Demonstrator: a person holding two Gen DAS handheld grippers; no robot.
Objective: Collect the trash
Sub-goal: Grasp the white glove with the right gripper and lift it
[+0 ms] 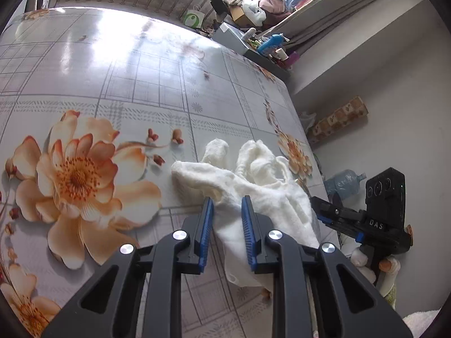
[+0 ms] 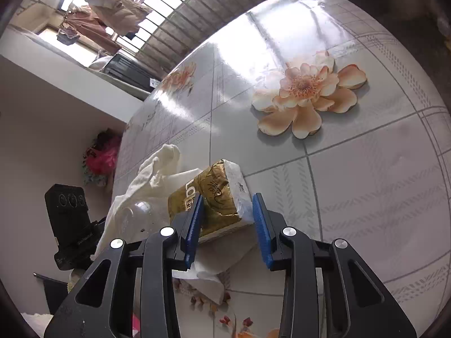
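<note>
A: Largest item on the table (image 1: 118,64)?

B: The cloth (image 1: 253,180). White, fluffy, crumpled into folds and lobes, lying near the table's edge. On the glossy grey floral cover it sits just beside a printed orange flower. One fold runs back toward me and passes between the blue pads of my left gripper (image 1: 227,201).

A: Is the left gripper clamped on it?

B: The pads stand a little apart with the fold in the gap. The fabric lies against the left pad's tip; whether both pads press on it I cannot tell.

A: Next item?

B: The pack (image 2: 214,194). A soft tissue pack in gold wrapper with dark and white lettering, its end white and crinkled, a little squashed. It lies tilted on the table, touching the cloth on the left in the right wrist view.

A: And the right gripper (image 2: 228,205)?

B: Its fingers straddle the pack's near end. The left pad lies against the gold face; the right pad is at the white end, and I cannot tell if it touches. Jaws partly apart.

A: Anything smaller?

B: A clear bottle (image 2: 141,217), half hidden under the cloth, just left of the pack. Then a white tissue (image 2: 208,278), loose and creased, lying below the pack between my right fingers.
</note>
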